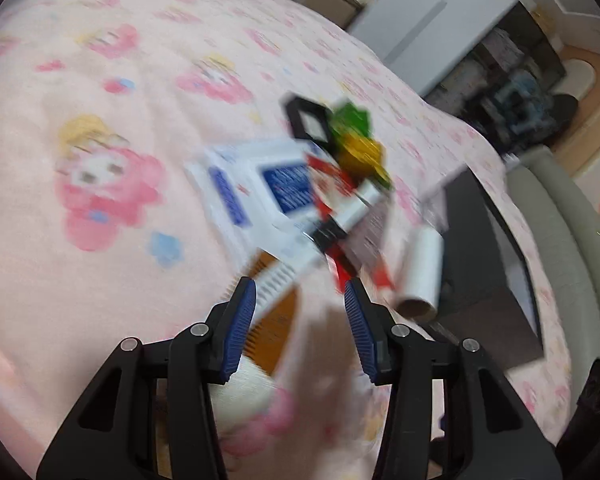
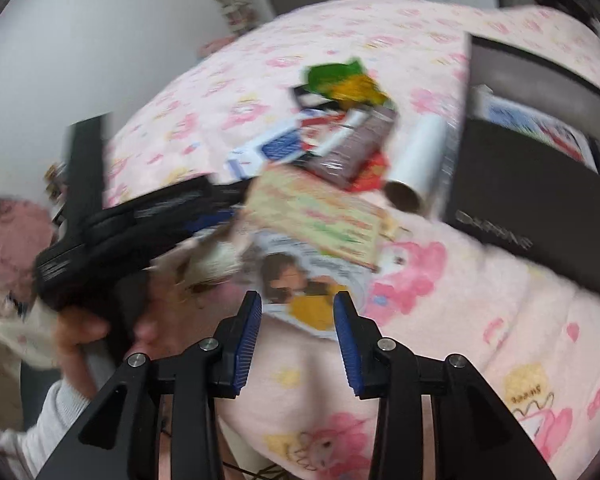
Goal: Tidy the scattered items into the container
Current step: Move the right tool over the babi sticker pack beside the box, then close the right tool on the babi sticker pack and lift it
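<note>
Left claw: jaws spread, empty.
Right claw: jaws spread, empty.
Pile: motion-blurred, labels unreadable.
Box: contents partly hidden.

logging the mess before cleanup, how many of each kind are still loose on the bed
Blurred, so approximate.
Blue and white pack: 1
Brown wrapped bar: 1
White roll: 1
Green and yellow packet: 1
Printed card: 1
Photo leaflet: 1
Total: 6

The dark box carries pale lettering on its front wall. Blur makes it unreadable. Print on the other packets is also too smeared to read.
</note>
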Available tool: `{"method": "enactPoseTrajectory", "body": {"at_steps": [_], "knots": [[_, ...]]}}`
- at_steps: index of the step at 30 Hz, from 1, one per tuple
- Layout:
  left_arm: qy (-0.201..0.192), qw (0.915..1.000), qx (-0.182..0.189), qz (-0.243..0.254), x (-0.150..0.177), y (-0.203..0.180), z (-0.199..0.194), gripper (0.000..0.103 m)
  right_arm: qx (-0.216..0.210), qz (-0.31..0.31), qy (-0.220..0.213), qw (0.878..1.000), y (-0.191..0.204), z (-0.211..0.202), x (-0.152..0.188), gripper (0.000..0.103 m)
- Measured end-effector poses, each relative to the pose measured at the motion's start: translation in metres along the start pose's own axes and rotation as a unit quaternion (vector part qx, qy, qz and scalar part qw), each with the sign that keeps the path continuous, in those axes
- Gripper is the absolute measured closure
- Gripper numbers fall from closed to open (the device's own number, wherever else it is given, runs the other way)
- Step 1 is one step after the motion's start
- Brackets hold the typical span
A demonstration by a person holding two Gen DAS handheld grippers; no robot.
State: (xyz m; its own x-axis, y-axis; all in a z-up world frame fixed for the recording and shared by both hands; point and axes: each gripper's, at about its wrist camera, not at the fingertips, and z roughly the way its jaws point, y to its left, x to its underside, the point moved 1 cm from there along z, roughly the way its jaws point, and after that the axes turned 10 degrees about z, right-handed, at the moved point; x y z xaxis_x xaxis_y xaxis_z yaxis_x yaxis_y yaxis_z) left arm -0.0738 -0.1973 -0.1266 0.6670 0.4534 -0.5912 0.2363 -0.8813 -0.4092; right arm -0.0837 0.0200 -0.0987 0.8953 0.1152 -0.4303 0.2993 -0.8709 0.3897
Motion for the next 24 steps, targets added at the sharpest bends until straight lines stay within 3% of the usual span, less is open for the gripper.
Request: {"method": "enactPoseTrajectory", "body": {"at_steps": [2,5,13,15,16,17,23,24], "knots": [[-0.004,1.0000,-0.002,-0.006,-0.001,0.004,-0.002,0.057,0.011,0.019,0.005,1.000,-0.010,0.007,-0.003,0.070],[0.021,0.9997,0.008,-0.008,0.001,0.005,0.008,0.057,0.004,0.029,0.022,0.999,-0.016,0.020,-0.005,0.069],[0.060,0.9970,-0.004,0.049,0.023,-0.016,0.008,0.057,0.015,0.051,0.054,0.997,-0.023,0.065,-0.009,0.067],[0.063,0.9961,0.001,0.061,0.028,-0.021,0.006,0.057,0.001,0.058,0.049,0.997,-0.023,0.064,-0.008,0.070],[0.067,0.9953,0.007,0.070,0.030,-0.025,0.006,0.057,-0.007,0.058,0.047,0.997,-0.022,0.062,-0.008,0.082],[0.073,0.9942,0.016,0.077,0.033,-0.029,0.006,0.057,-0.014,0.059,0.043,0.997,-0.022,0.057,-0.007,0.086],[0.091,0.9860,0.088,0.109,0.041,-0.052,0.003,0.056,-0.020,0.064,0.002,0.998,-0.030,0.016,0.004,0.089],[0.090,0.9856,0.087,0.113,0.042,-0.056,0.003,0.057,-0.024,0.069,0.001,0.997,-0.034,0.011,0.006,0.089]]}}
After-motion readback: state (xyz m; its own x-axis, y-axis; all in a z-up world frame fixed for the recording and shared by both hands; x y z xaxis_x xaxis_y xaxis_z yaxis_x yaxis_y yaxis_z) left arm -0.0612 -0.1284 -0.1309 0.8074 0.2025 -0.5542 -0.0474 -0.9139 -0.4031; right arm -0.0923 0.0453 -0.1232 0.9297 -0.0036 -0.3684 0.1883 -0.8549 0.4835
